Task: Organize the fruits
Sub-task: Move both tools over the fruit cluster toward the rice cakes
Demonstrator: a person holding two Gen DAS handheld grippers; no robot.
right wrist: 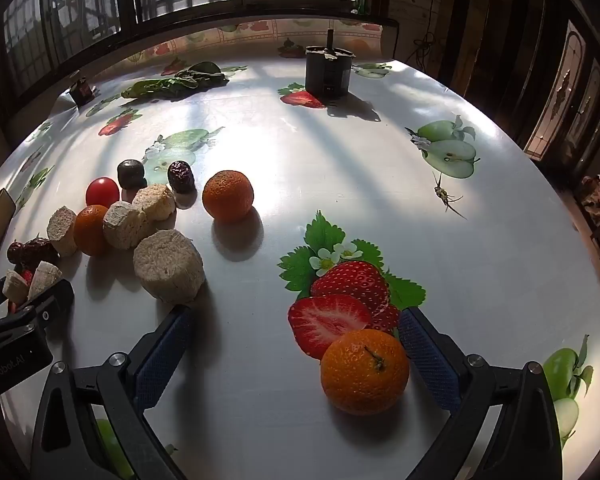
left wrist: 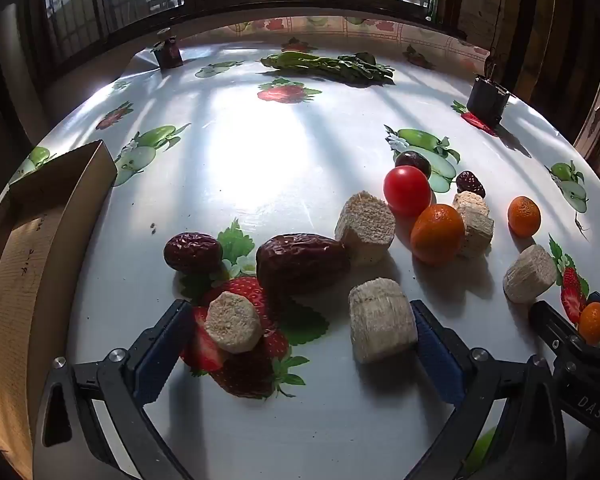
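Left gripper (left wrist: 300,330) wide, empty, over pale cut chunks (left wrist: 382,320) and dates (left wrist: 302,263). Right gripper (right wrist: 296,330) wide; orange (right wrist: 365,371) unclamped near its right finger.

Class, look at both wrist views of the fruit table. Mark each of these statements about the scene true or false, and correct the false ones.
1. Both grippers stand open. True: the left gripper and the right gripper press on nothing.
2. A small orange lies between the right gripper's fingers. True.
3. The red tomato sits inside the cardboard box. False: it rests on the table, among the other pieces.
4. The leafy greens lie at the near edge by the grippers. False: they lie at the far side, near the window.
5. The large dried date is clamped by the left gripper. False: it lies free beyond the fingertips.
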